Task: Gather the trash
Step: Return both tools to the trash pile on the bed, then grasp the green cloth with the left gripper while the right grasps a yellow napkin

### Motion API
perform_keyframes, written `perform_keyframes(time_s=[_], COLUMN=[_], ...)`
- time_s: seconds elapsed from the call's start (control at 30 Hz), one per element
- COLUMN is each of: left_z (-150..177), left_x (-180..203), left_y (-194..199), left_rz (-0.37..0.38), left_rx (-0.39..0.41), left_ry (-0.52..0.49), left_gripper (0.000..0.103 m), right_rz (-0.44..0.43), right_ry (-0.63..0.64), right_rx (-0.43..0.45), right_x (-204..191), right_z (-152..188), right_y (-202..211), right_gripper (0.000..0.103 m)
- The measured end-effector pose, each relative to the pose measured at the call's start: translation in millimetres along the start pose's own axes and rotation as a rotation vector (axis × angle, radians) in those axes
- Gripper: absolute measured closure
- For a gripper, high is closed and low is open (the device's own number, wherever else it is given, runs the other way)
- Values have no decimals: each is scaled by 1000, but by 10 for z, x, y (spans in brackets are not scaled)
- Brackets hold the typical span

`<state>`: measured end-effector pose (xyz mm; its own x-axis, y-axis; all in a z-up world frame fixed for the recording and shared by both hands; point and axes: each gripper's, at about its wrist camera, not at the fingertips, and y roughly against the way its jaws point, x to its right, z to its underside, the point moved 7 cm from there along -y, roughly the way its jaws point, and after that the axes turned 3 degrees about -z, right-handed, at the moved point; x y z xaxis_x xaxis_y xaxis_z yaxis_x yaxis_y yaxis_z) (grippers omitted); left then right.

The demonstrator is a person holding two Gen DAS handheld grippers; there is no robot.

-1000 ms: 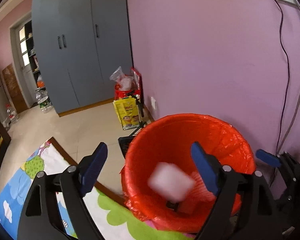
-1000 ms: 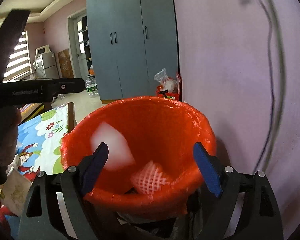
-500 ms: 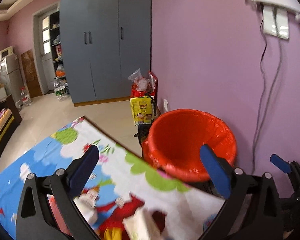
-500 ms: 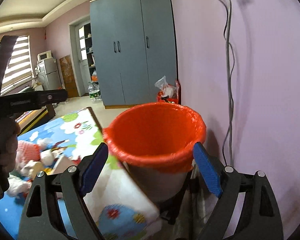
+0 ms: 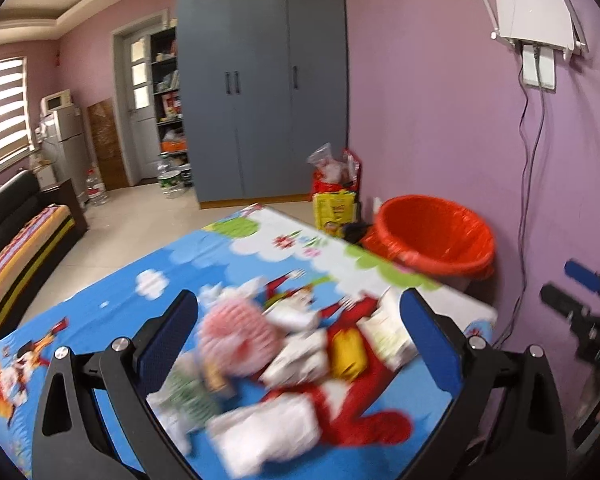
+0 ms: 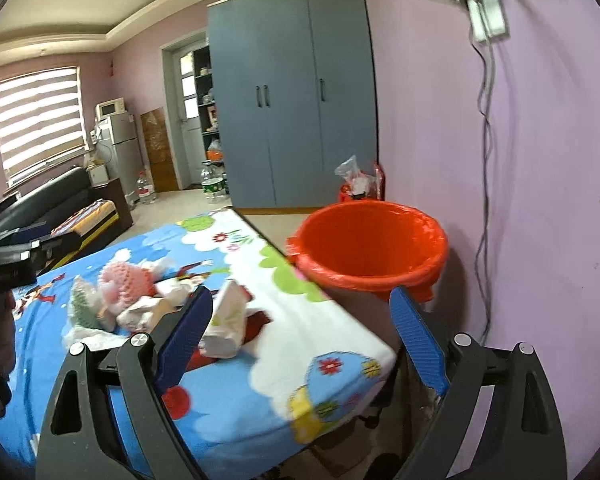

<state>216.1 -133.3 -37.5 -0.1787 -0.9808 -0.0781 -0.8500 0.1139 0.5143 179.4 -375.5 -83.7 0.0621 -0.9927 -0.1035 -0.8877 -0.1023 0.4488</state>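
Observation:
An orange-red lined bin [image 5: 432, 236] [image 6: 368, 240] stands beside the table's far right corner, against the pink wall. On the cartoon tablecloth [image 5: 112, 300] [image 6: 332, 336] lies a blurred trash pile: a pink foam net [image 5: 236, 332] [image 6: 126, 278], white paper scraps [image 5: 268, 436], a yellow wrapper [image 5: 346, 354] and a crumpled white paper [image 6: 228, 320]. My left gripper [image 5: 300, 336] hangs open above the pile with nothing held. My right gripper [image 6: 302, 312] is over the table's right edge, short of the bin; its jaws are opening and nothing is between them.
A grey-blue wardrobe [image 5: 260, 80] fills the far wall, with bags [image 5: 334, 184] on the floor by it. Cables [image 5: 528, 184] run down the wall behind the bin. A dark sofa [image 5: 16, 232] stands at the left, and water bottles [image 6: 212, 184] near the door.
A white piece dropped into the bin a second ago. Both grippers then drew back from over the bin to the table, so the trash pile has come into view.

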Motion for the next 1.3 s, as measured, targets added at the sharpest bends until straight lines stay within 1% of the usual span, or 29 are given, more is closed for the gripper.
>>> perform_keyframes(time_s=[0.17,0.23,0.37,0.47,0.6,0.87,1.0,1.07,1.1,1.13,1.23,1.27,1.3], left_z=[392,528,846,1038,1221,1294,1316,1292,1260,1230,1147,1115,1093], left_x=[-410,-524,-763,-887,-1033,-1169,-1242,-1251,-1249,-1239,-1191,-1161,-1126], left_y=[204,254,327,323,258,112,36,-6,-31,-57,-133,-166,-204], left_rz=[-55,-60,-112,-140,-147,-158,-156,-160,-166,-164,-140,-132,-121], left_rx=[-15,-25,-38,-52,-86,-101,-118,-117,-109,-105,-99,-93,-92], left_ry=[8,14,4,-7,27,57,93,91,86,84,83,79,69], left_gripper=[5,5,5,5,5,5,5,5,9,15,23,25,31], right_rz=[-18,-31,-47,-65,-88,-118,-125,-128,-132,-134,-154,-160,-166], right_ry=[43,48,59,63,91,114,121,113,107,107,121,124,126], right_rx=[-30,-49,-74,-93,-130,-194,-214,-222,-226,-226,-223,-218,-214], right_x=[-376,-486,-674,-814,-1002,-1226,-1263,-1261,-1264,-1276,-1329,-1340,-1349], right_z=[141,207,300,375,502,699,763,796,809,823,828,819,812], right_y=[17,-10,-81,-144,-253,-461,-541,-586,-612,-629,-679,-689,-699], right_gripper=[18,18,18,18,18,18,18,18,18,18,18,21,24])
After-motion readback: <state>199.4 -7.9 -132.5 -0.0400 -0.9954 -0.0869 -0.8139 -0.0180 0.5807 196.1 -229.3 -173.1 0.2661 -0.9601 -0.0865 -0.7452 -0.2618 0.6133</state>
